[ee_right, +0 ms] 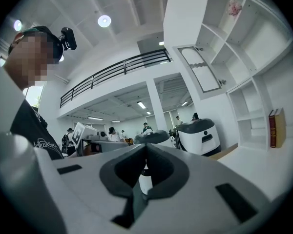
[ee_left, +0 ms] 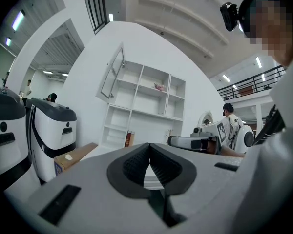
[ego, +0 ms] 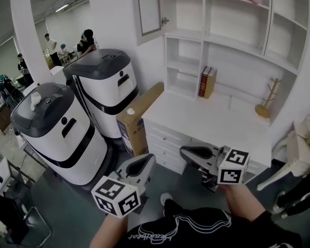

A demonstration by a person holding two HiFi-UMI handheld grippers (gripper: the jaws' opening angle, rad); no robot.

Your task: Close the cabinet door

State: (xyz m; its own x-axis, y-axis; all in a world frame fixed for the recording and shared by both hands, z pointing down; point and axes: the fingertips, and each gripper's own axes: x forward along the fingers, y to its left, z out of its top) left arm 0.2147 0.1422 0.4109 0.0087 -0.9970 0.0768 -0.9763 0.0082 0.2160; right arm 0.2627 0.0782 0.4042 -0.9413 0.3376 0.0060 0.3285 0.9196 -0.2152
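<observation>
The door stands open, well above the left end of the surface, swung out from the top-left shelf compartment. A small knob sits low on its edge. In the left gripper view the door juts out leftward from the shelf frame. In the right gripper view it hangs high and tilted.

Both grippers are out in front of the surface's front edge, well apart from it and far below the door. The left gripper is off the surface's left corner. Its jaws are closed together with nothing between them. The right gripper is before the middle of the front edge, its jaws likewise closed and empty.

A strip of grey floor lies open between the grippers and the drawers under the surface. A cardboard box leans against the surface's left end. Two white machines crowd the room left of that. Two books stand at the back of the surface, and a wooden stand is near its right end.
</observation>
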